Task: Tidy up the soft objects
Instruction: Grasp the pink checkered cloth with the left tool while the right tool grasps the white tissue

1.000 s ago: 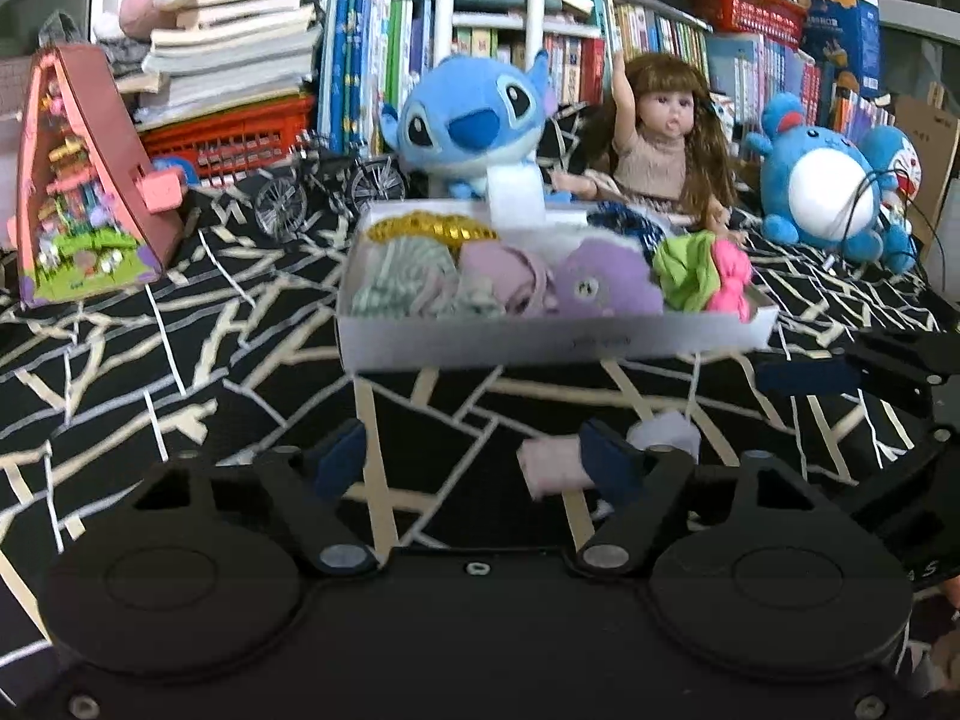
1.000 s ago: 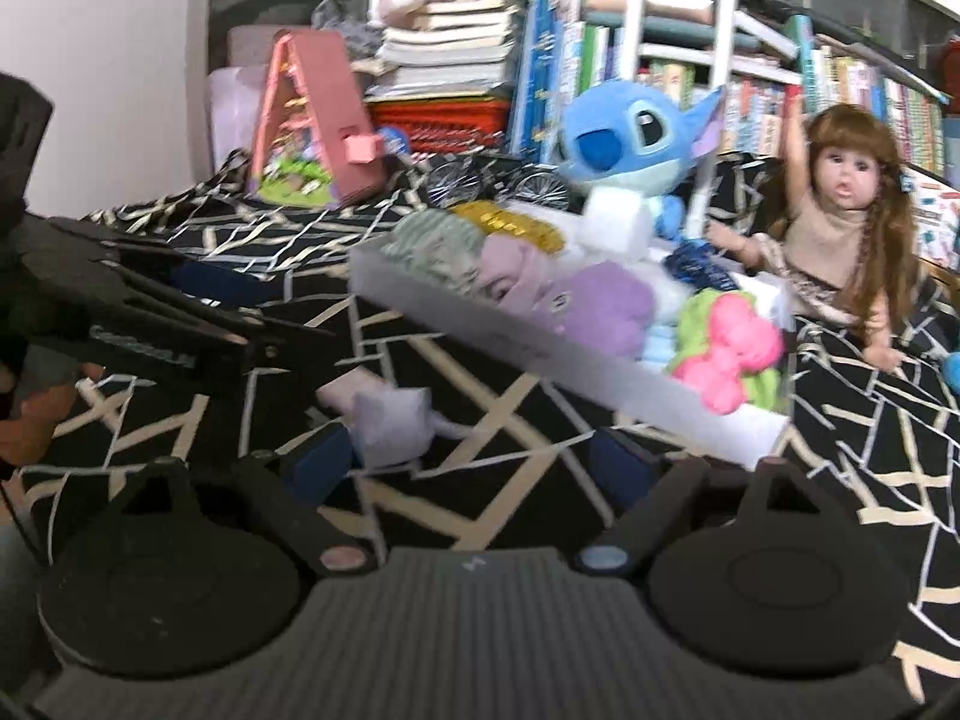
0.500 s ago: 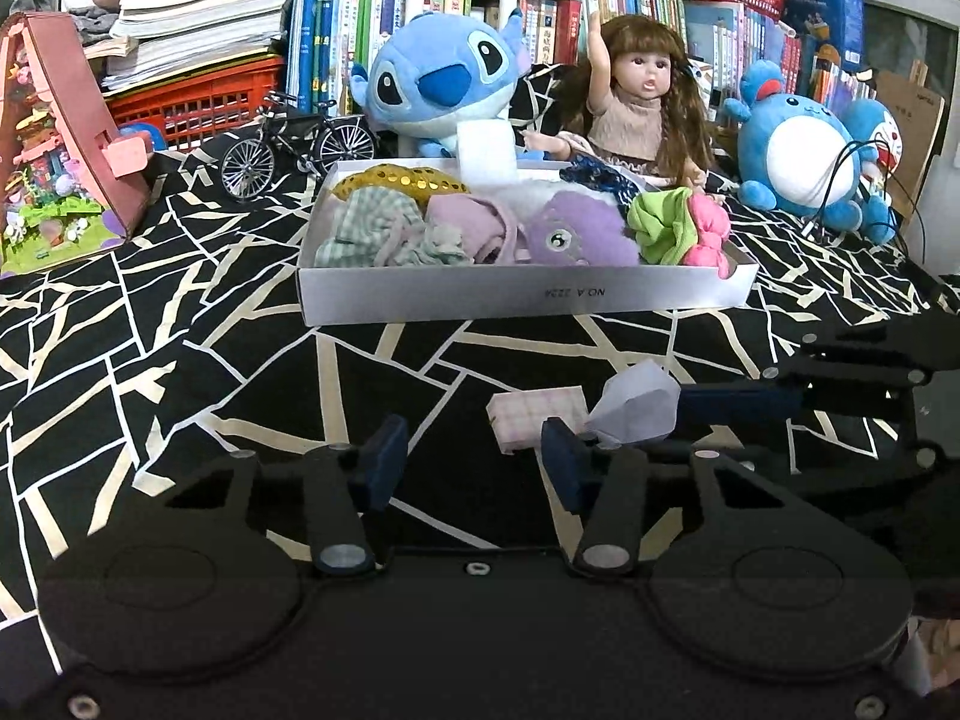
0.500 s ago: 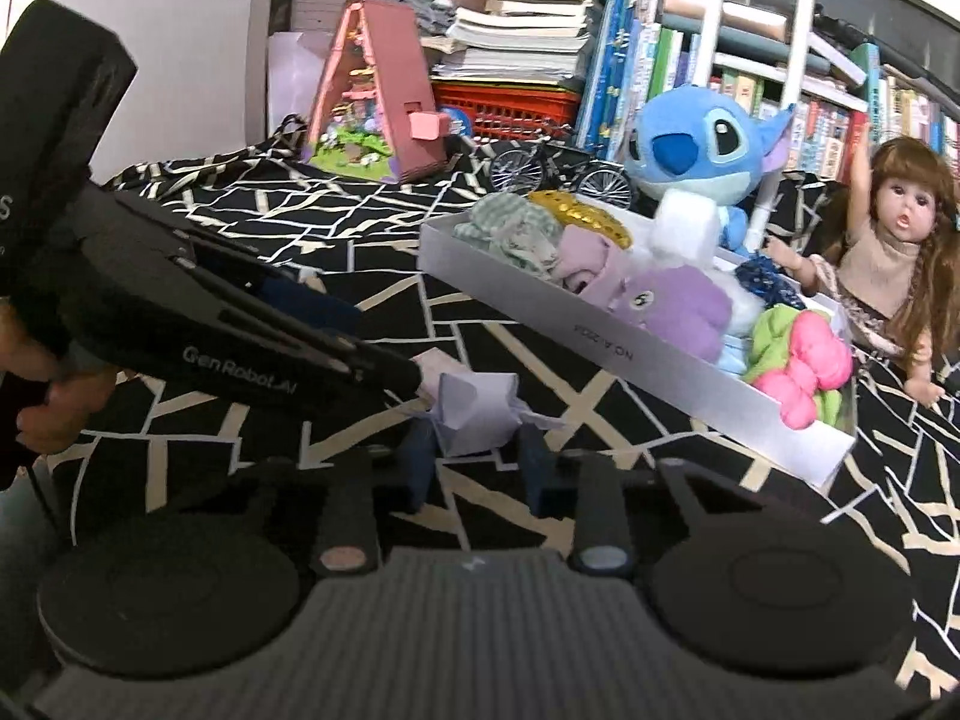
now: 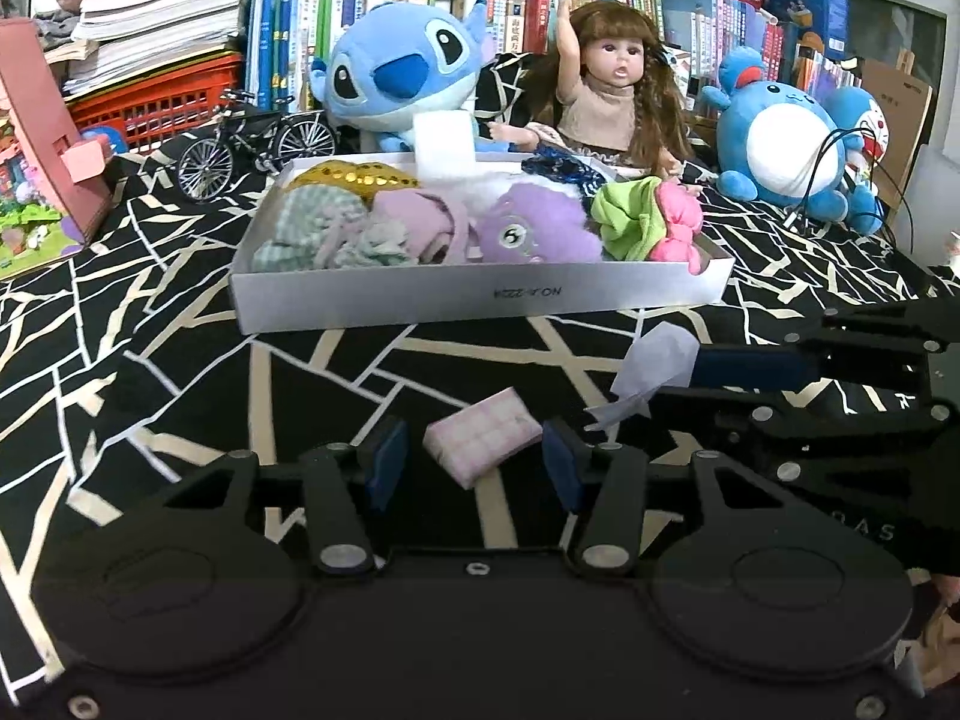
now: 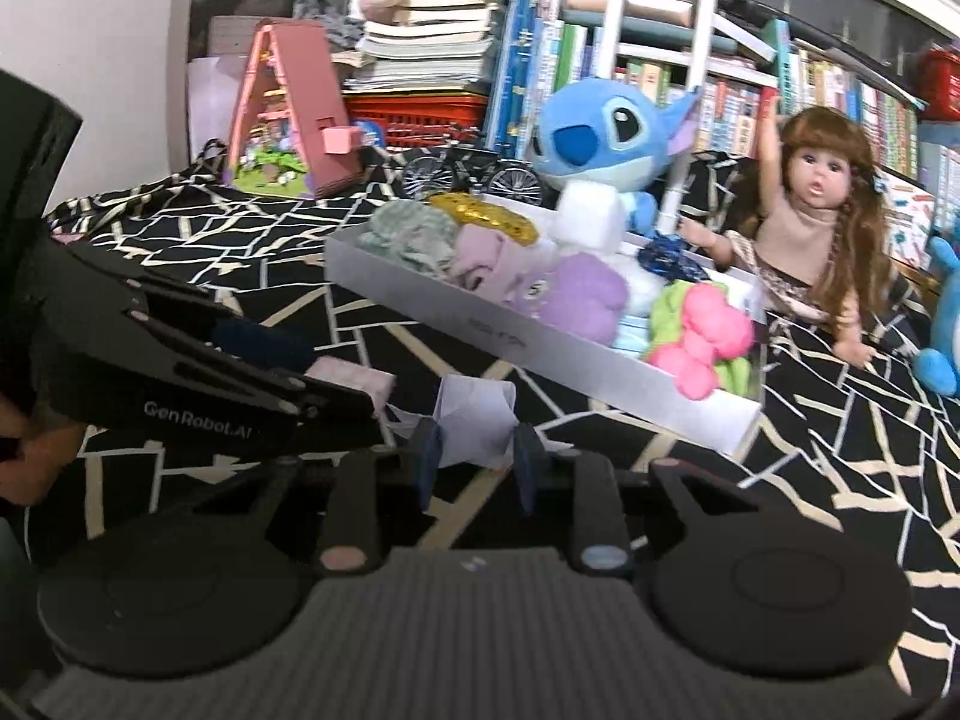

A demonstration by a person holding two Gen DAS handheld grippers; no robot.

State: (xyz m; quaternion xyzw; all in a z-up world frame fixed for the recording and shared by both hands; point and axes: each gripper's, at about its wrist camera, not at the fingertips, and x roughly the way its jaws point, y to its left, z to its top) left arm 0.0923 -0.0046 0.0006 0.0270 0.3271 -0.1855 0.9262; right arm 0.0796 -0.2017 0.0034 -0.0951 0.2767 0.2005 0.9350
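A small folded pink checked cloth (image 5: 480, 441) lies on the black patterned bedspread between the pads of my left gripper (image 5: 474, 465). The pads stand a little off it on both sides, so that gripper is open. My right gripper (image 6: 477, 450) is shut on a pale lilac cloth (image 6: 474, 420), held just above the bedspread. In the left wrist view it reaches in from the right beside the pink cloth. Behind both stands a shallow white box (image 5: 480, 300) filled with several soft things: green, lilac, purple, lime and pink.
Behind the box sit a blue plush (image 5: 402, 72), a long-haired doll (image 5: 606, 96) and a model bicycle (image 5: 258, 144). A round blue plush (image 5: 780, 144) is at the right, a pink toy house (image 6: 288, 114) at the left. Books and red baskets line the back.
My left gripper moved forward and narrowed around the pink cloth. The right gripper closed on the lilac cloth and raised it slightly off the bedspread.
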